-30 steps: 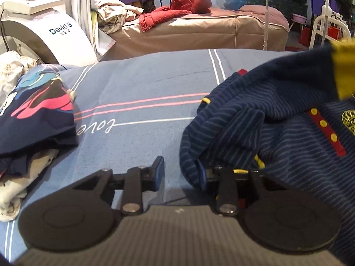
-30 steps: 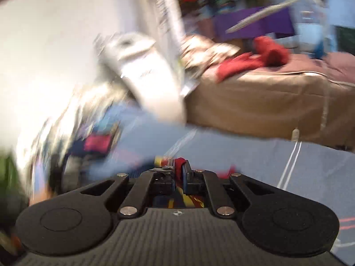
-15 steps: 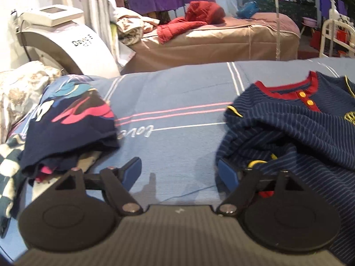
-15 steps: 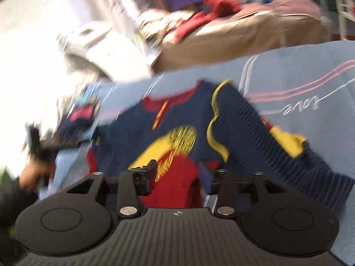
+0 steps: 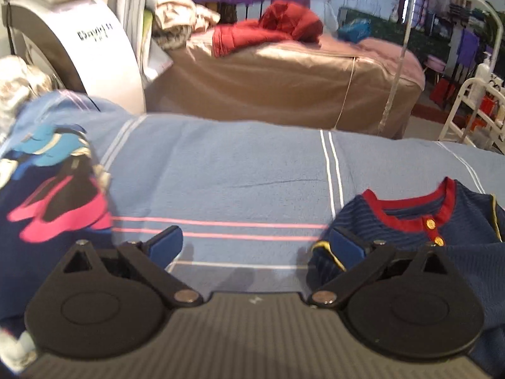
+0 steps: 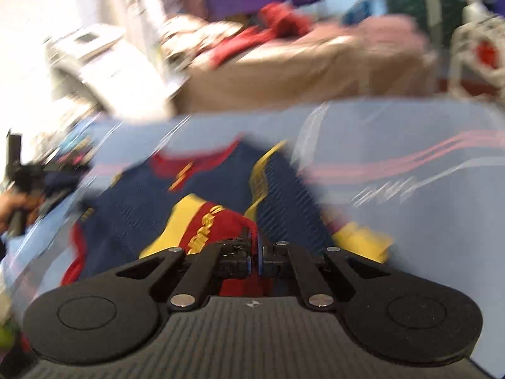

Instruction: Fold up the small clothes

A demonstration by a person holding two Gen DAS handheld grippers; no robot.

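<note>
Navy striped shirt lies flat on the blue bedsheet, red collar pointing away. Left claw is spread wide beside it; right claw pinches its red hem fabric.

Blue striped bedsheet, tan covered bed, white machine, red jacket

The right gripper is pinching a red fold of the navy striped shirt, its jaws closed together on the cloth. The shirt is lying spread on the blue bedspread, red collar pointing away, and the view is blurring heavily.
</note>
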